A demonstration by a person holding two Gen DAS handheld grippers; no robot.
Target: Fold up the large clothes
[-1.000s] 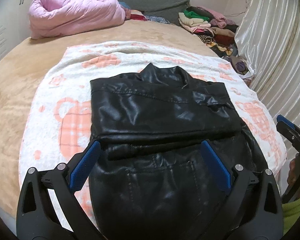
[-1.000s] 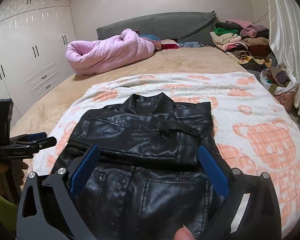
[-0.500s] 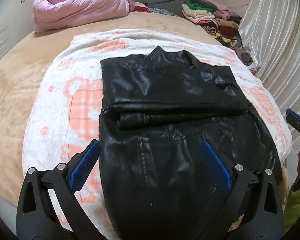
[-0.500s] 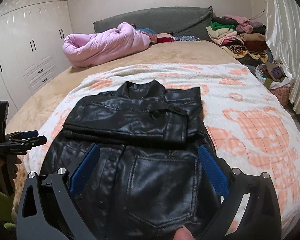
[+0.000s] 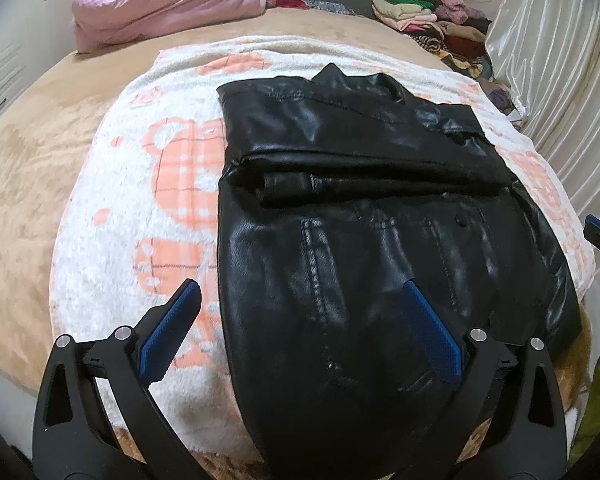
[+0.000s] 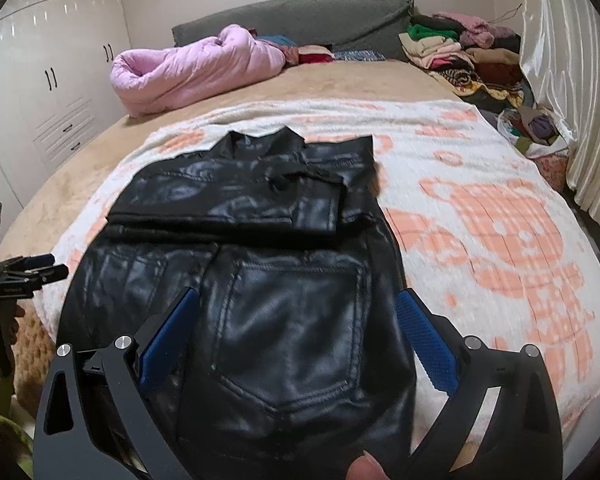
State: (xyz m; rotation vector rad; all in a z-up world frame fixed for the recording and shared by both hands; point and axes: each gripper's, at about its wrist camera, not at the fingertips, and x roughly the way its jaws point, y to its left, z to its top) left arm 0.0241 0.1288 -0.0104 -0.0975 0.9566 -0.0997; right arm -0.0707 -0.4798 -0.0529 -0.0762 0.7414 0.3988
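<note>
While I watch both wrist views, the scene reads so:
Jacket: black leather jacket [image 5: 380, 248] flat on the white-and-orange blanket [image 5: 140, 208] on the bed — sleeves folded across its upper part, collar at 12 o'clock.
Left hand-held gripper [image 5: 300, 328]: jaws spread wide, holding nothing, over the jacket's hem at 6 o'clock.
Right hand-held gripper [image 6: 298, 334]: likewise spread and empty — over the pocket.
Pink quilt [image 6: 192, 68]: far, at 11 o'clock.
</note>
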